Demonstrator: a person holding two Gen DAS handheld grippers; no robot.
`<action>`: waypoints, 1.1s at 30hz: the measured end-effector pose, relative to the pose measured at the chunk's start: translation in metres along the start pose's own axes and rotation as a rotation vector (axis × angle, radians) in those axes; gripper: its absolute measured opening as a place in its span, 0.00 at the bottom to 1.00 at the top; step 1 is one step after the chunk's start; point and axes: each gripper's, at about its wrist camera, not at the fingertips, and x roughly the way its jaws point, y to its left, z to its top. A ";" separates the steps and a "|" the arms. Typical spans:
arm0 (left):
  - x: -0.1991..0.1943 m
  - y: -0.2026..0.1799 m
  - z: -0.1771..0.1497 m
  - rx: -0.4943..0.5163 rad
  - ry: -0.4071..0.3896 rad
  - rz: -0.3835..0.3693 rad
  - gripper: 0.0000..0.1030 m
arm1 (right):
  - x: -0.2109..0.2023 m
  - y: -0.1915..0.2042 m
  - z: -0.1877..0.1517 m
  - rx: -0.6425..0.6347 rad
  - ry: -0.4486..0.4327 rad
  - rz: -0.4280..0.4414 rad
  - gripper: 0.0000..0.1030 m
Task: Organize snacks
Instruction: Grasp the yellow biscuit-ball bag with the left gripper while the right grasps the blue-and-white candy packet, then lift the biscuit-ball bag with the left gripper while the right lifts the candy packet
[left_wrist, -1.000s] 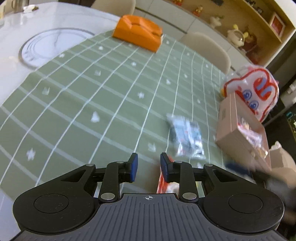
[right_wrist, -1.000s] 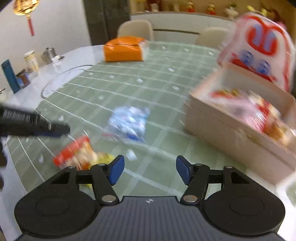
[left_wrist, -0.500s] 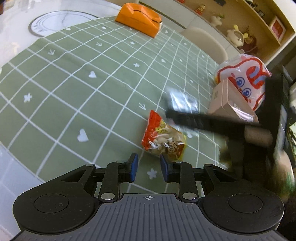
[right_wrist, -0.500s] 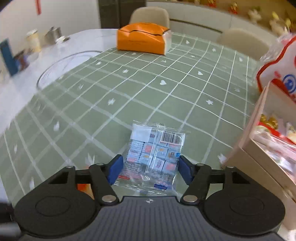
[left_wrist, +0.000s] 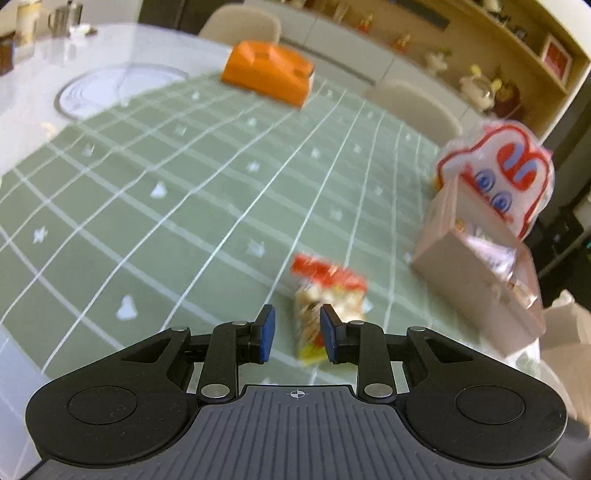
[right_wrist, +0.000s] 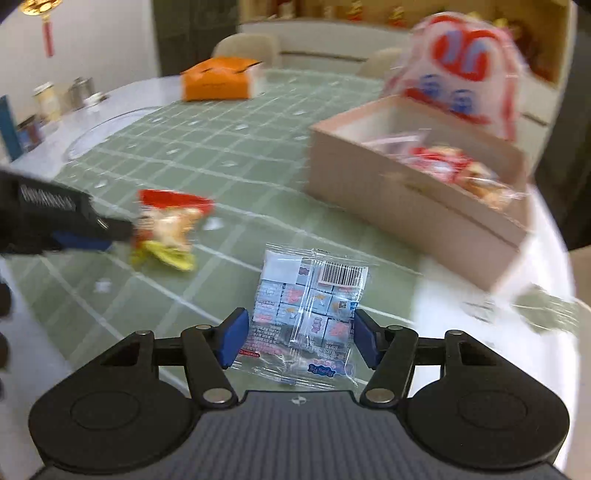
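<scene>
A red and yellow snack bag (left_wrist: 325, 291) lies on the green checked cloth. Its lower end reaches into the narrow gap of my left gripper (left_wrist: 297, 334), whose left pad stands clear of it. The right wrist view shows the same bag (right_wrist: 170, 218) at the tip of the left gripper's fingers (right_wrist: 85, 229). My right gripper (right_wrist: 299, 339) has its jaws closing on a clear packet of small blue sweets (right_wrist: 314, 295), which stays sharp against the blurred table. The open cardboard box (right_wrist: 406, 199) with several snacks inside stands to the right, also in the left wrist view (left_wrist: 476, 280).
A cartoon-printed plastic bag (left_wrist: 509, 173) stands behind the box. An orange tissue box (left_wrist: 269, 74) sits at the far side of the cloth, a round glass turntable (left_wrist: 118, 88) to its left. Chairs line the far edge. The table edge runs near the box's right side.
My right gripper swung right toward the box with the clear packet between its pads and left the left wrist view. My left gripper moved up to the red bag, which now reaches into its gap.
</scene>
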 end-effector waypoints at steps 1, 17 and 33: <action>0.000 -0.004 0.001 0.008 -0.006 -0.006 0.30 | -0.001 -0.003 -0.003 0.000 -0.013 -0.014 0.60; 0.034 -0.059 -0.005 0.401 0.056 0.077 0.37 | 0.007 -0.014 -0.021 0.057 -0.090 -0.012 0.88; 0.024 -0.065 -0.013 0.418 -0.015 0.184 0.38 | 0.009 -0.015 -0.020 0.058 -0.091 -0.009 0.93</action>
